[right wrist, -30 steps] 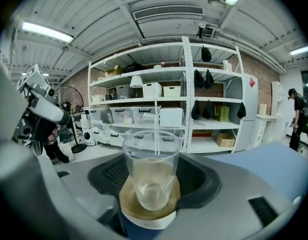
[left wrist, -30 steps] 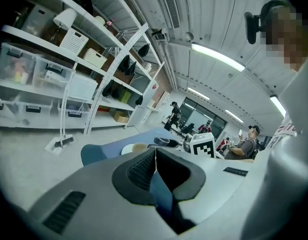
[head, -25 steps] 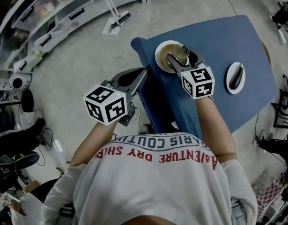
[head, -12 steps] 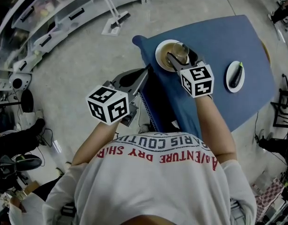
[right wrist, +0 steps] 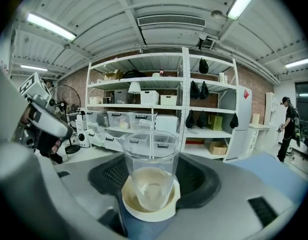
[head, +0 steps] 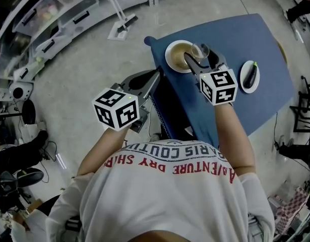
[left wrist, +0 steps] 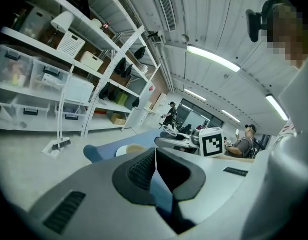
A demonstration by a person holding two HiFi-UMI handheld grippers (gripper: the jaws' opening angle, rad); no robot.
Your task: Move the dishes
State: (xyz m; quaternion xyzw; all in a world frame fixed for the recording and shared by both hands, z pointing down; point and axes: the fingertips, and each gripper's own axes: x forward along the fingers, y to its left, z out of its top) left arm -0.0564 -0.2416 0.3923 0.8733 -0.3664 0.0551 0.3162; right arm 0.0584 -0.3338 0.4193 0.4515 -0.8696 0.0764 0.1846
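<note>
Two jaws of your right gripper (head: 200, 58) pinch the upright glass (right wrist: 150, 164) just above the plate (head: 168, 57) at the table's (head: 235, 34) left corner, while your left gripper (head: 156, 75), pressed together and empty, hangs outside the edge nearest you.

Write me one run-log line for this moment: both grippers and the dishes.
left gripper: shut, empty | right gripper: shut on clear cup, over bowl | eggplant plate: on blue table
</note>
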